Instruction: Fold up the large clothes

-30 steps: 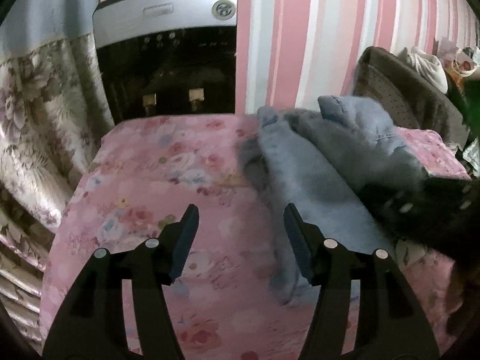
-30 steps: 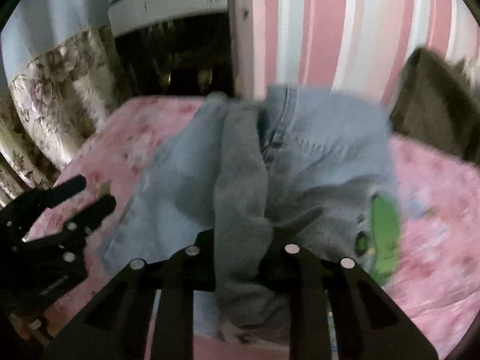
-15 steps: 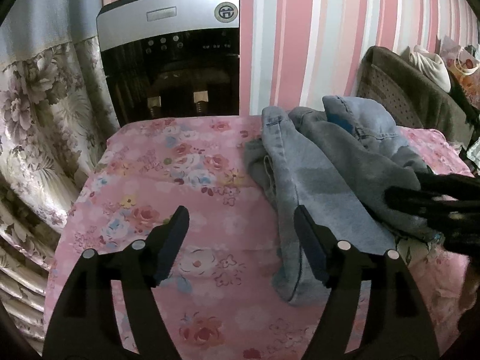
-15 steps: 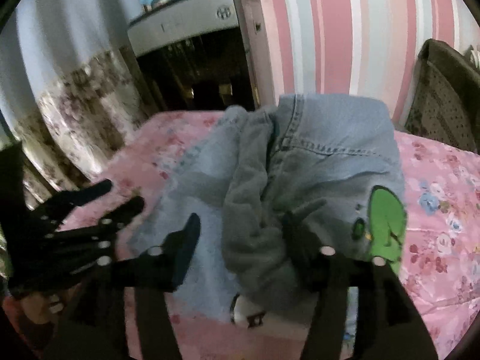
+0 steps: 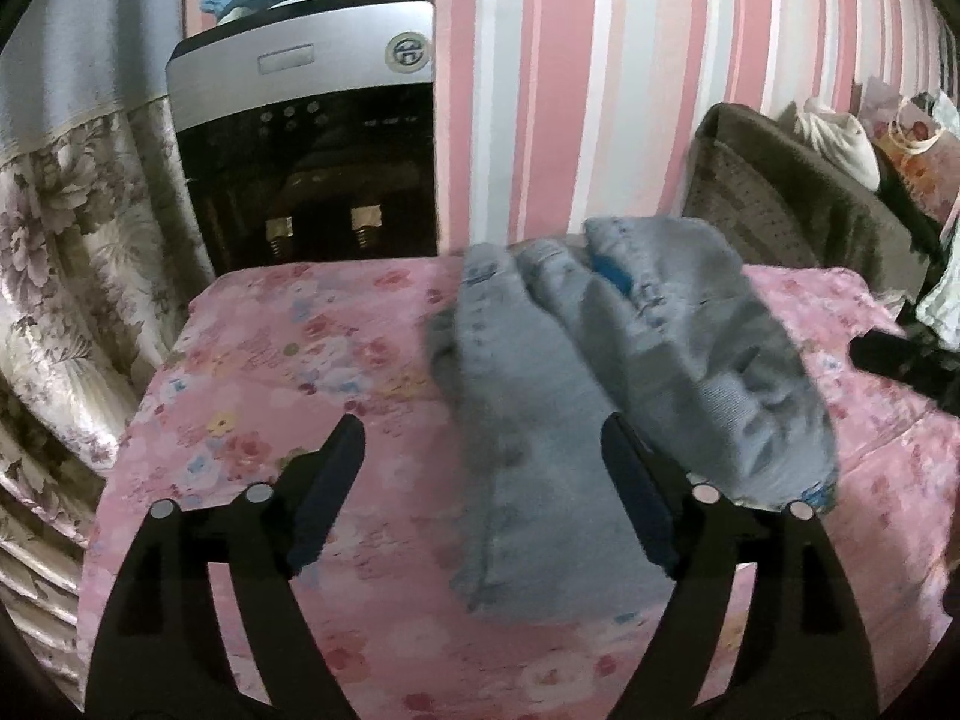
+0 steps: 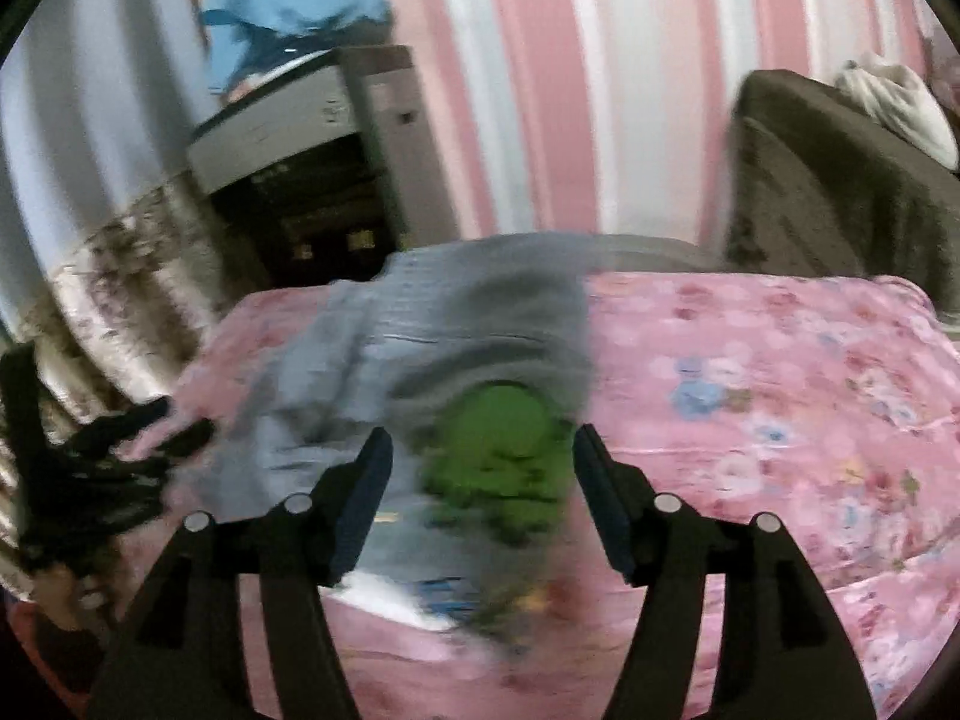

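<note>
We judge the fold partly done: the denim garment (image 5: 630, 372) lies bunched in loose layers on the pink floral table (image 5: 288, 360), toward its far right side, its green patch (image 6: 504, 432) facing up — not yet flat or squared. Our left hand-held gripper (image 5: 483, 456) and right hand-held gripper (image 6: 483, 462) both gape wide, holding nothing — smoothing and final folds remain.

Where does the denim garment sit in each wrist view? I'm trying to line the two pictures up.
Left wrist: denim garment, right of centre, on the pink floral cover.
Right wrist: centre-left, blurred, its green patch between the open fingers.
Shared landmark: water dispenser behind the bed.
</note>
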The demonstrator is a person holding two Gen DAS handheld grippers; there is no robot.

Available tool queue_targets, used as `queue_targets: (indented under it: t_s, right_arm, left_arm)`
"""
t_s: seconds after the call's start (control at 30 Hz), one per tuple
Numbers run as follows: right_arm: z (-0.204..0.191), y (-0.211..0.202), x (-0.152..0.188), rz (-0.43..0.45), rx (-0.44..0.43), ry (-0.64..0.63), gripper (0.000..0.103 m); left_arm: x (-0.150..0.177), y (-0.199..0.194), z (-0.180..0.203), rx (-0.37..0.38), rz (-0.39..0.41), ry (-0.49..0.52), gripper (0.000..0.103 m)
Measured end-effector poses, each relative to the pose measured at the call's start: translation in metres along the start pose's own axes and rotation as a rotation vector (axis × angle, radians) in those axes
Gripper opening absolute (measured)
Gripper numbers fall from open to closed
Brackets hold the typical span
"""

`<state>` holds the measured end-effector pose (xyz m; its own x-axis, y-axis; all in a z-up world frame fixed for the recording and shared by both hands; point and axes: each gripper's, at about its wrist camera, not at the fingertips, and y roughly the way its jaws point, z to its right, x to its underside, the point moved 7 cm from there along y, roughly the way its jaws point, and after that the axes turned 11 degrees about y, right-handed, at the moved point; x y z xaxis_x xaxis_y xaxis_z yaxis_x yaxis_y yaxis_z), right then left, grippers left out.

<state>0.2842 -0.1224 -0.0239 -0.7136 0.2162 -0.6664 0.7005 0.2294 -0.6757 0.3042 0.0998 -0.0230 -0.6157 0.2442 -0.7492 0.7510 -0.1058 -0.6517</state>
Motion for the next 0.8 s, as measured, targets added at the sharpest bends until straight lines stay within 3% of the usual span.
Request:
queue_targets:
  t_s: [0.13, 0.33, 0.53, 0.6, 0.7, 0.73, 0.8]
  right_arm:
    - [0.018, 0.006, 0.002, 0.036, 0.05, -0.037, 0.063]
    - [0.03, 0.02, 0.005, 0.007, 0.042, -0.021, 0.063]
    - [0.037, 0.031, 0.012, -0.032, 0.006, -0.003, 0.063]
    - [0.039, 0.034, 0.015, -0.04, 0.001, 0.0, 0.063]
    - [0.039, 0.037, 0.019, -0.048, -0.03, 0.009, 0.063]
    - [0.039, 0.038, 0.019, -0.047, -0.036, 0.016, 0.063]
    - [0.04, 0.04, 0.019, -0.047, -0.046, 0.039, 0.064]
  left_arm:
    - [-0.012, 0.002, 0.018, 0.022, 0.011, 0.01, 0.086]
    - [-0.028, 0.012, 0.049, 0.07, 0.007, 0.022, 0.087]
    - [-0.028, 0.036, 0.082, 0.089, -0.042, 0.101, 0.085]
    - [-0.024, 0.044, 0.087, 0.124, -0.06, 0.1, 0.075]
    - [-0.019, 0.051, 0.094, 0.188, -0.076, 0.09, 0.051]
    - [-0.017, 0.052, 0.098, 0.227, -0.088, 0.082, 0.035]
    - [-0.016, 0.054, 0.103, 0.23, -0.091, 0.085, 0.029]
